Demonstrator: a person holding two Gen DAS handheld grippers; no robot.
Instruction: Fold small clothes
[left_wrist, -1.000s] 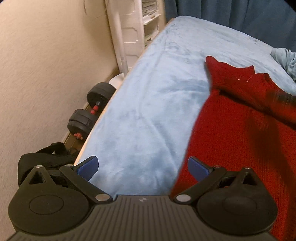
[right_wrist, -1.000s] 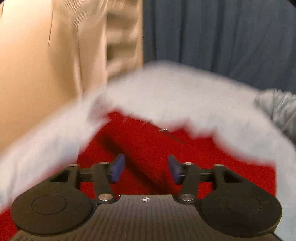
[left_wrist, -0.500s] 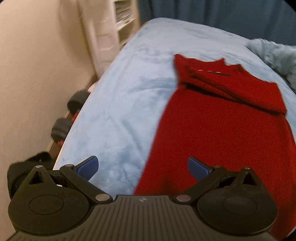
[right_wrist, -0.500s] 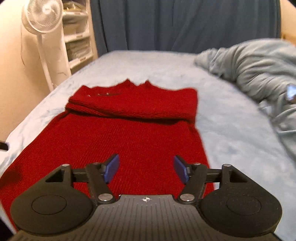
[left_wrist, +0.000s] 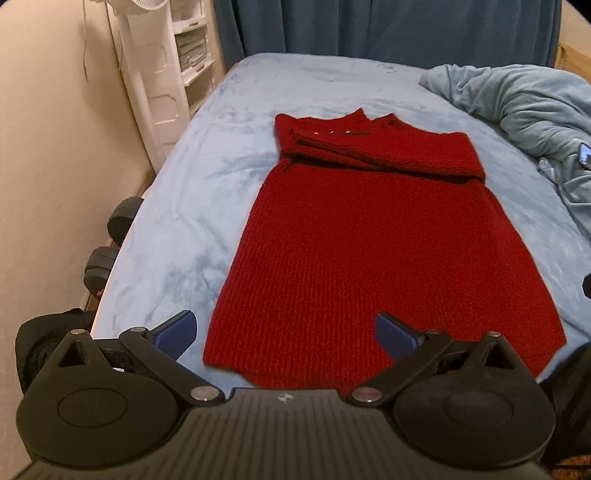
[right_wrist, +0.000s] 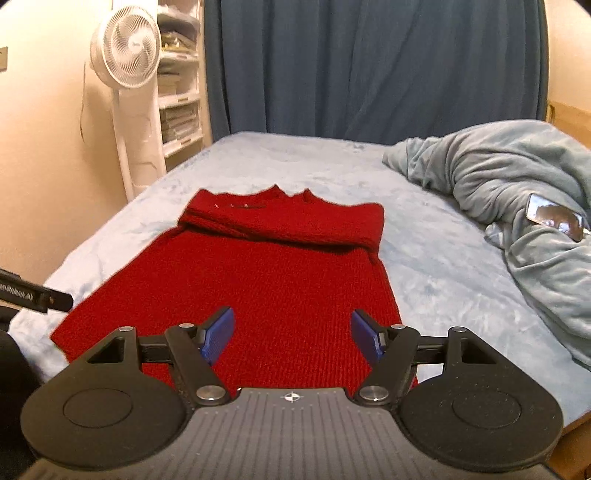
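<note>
Both grippers have pulled back and steadied since a second ago, so the whole red sweater (left_wrist: 373, 236) now lies ahead of them on the light blue bed (left_wrist: 207, 192). The left gripper (left_wrist: 284, 332) and right gripper (right_wrist: 291, 334) hover with jaws spread wide, holding nothing, the near hem just in front of their tips. The sleeves look already folded across the chest at the far end; the lengthwise fold of the body appears still to come
</note>
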